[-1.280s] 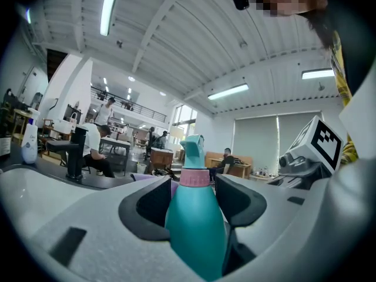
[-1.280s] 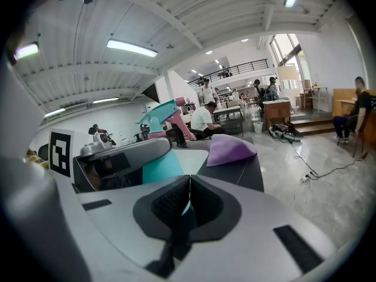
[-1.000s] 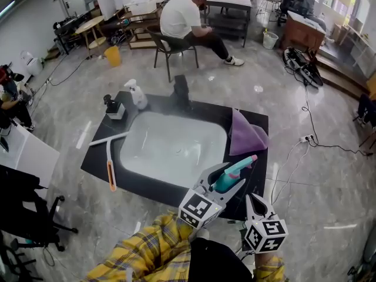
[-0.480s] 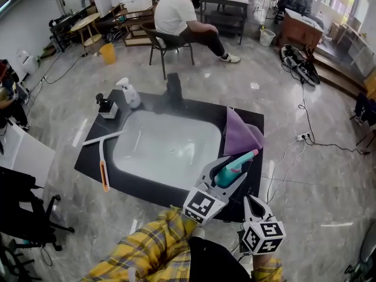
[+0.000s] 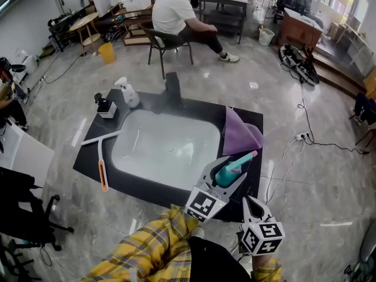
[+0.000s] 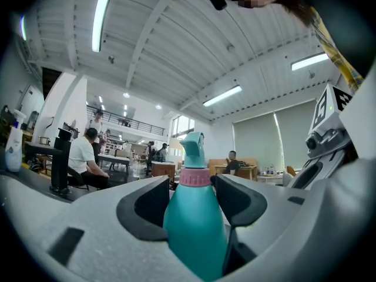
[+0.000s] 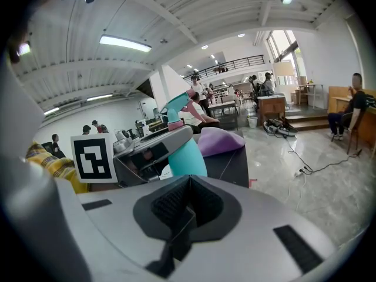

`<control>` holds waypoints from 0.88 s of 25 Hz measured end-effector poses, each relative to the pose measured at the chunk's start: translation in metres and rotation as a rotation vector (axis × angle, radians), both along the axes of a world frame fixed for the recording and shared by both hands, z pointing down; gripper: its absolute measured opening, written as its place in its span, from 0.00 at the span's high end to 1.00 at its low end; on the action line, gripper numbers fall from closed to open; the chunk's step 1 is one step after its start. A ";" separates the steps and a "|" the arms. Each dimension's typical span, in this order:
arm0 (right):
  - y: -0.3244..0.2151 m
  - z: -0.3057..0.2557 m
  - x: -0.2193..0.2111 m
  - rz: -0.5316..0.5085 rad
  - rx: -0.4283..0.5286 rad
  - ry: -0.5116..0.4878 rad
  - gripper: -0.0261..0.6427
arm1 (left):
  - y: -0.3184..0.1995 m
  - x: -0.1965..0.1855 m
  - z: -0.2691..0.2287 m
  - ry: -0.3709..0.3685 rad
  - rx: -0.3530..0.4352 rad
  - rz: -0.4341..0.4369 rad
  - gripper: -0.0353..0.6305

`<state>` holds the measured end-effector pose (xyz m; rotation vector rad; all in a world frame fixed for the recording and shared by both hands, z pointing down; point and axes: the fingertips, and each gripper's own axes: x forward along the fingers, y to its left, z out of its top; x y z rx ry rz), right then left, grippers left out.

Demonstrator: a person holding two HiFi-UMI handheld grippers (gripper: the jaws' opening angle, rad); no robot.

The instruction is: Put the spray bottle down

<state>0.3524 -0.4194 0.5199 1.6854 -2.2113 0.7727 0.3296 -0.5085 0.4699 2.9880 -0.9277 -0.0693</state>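
Teal plastic spray bottle with a pink collar (image 6: 195, 228) is clamped by its body in the left hand-held gripper (image 5: 231, 174), lying nozzle-forward above the black tabletop's (image 5: 94, 157) near right corner. Released there (so near the edge), it could roll off onto the floor. The right hand-held gripper (image 7: 187, 207) is closed and empty.

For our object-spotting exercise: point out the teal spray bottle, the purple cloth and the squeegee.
teal spray bottle (image 6: 194, 228), left gripper view, its body.
purple cloth (image 5: 238, 135), head view, its middle.
squeegee (image 5: 103, 180), head view, its orange handle.
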 end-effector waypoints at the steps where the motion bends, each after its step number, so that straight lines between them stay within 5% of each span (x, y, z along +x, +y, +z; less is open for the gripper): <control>1: 0.000 0.000 -0.001 -0.001 0.000 0.000 0.95 | 0.000 0.000 0.000 -0.009 -0.004 -0.002 0.60; 9: 0.002 0.000 -0.008 -0.008 0.005 -0.005 0.95 | 0.005 -0.001 0.004 -0.057 -0.052 0.019 0.58; 22: 0.014 -0.004 -0.019 0.025 0.016 -0.012 0.95 | 0.040 -0.032 -0.013 -0.020 -0.105 0.050 0.54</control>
